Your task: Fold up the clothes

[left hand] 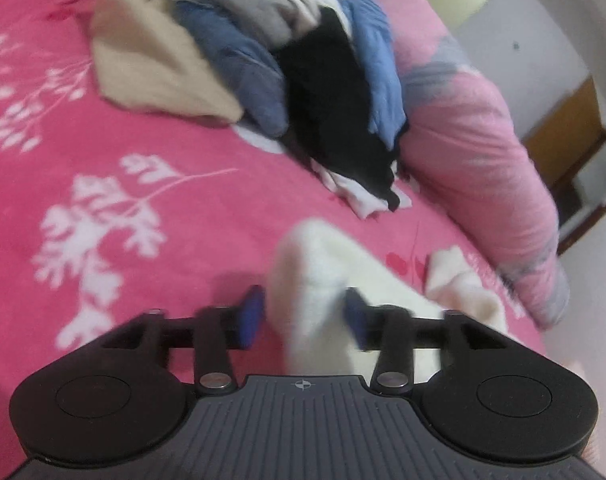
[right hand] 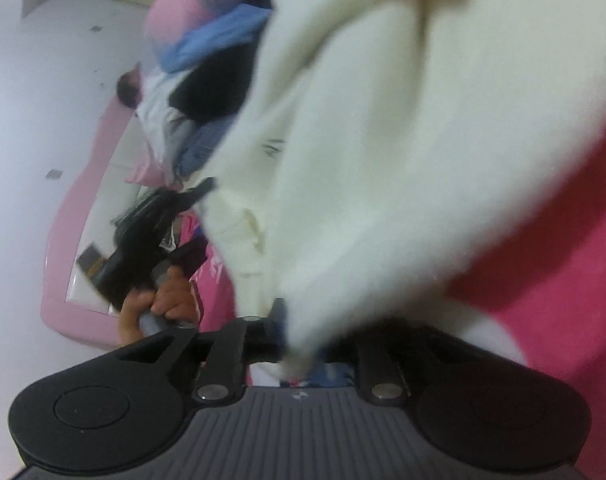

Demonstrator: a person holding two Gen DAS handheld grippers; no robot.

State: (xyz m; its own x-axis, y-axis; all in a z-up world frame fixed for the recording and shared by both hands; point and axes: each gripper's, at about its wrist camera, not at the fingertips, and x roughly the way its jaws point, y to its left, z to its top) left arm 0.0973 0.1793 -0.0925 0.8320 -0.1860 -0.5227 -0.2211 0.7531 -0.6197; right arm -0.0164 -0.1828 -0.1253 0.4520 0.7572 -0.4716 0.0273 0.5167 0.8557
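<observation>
Left gripper [left hand: 303, 314]: the blue-padded fingers [left hand: 250, 316] are seen spread fairly wide, with a fold of the cream garment [left hand: 319, 280] lying between them. Neither pad is seen pressed onto the cloth; motion blur prevents a firmer reading, so a grip is not confirmed.

Right gripper [right hand: 299, 344]: the fingertips are covered by the same cream garment [right hand: 383, 160], which is bunched into the gap and rises up across most of the view. The jaw setting cannot be told, since the tips are hidden by the cloth.

The cream garment is draped over the pink floral bedspread [left hand: 123, 160], near its front edge, with a second cream portion lying to the right in the left wrist view.

Farther back, a pile of clothes [left hand: 303, 80] is noted on the bedspread: beige, blue, black, grey and white pieces heaped together. A rolled pink quilt [left hand: 483, 168] lies just beside the pile on its right.

In the right wrist view, a person's hand [right hand: 163, 304] is seen gripping the handle of the left gripper [right hand: 151, 232], beside the pink bed frame [right hand: 75, 240].
</observation>
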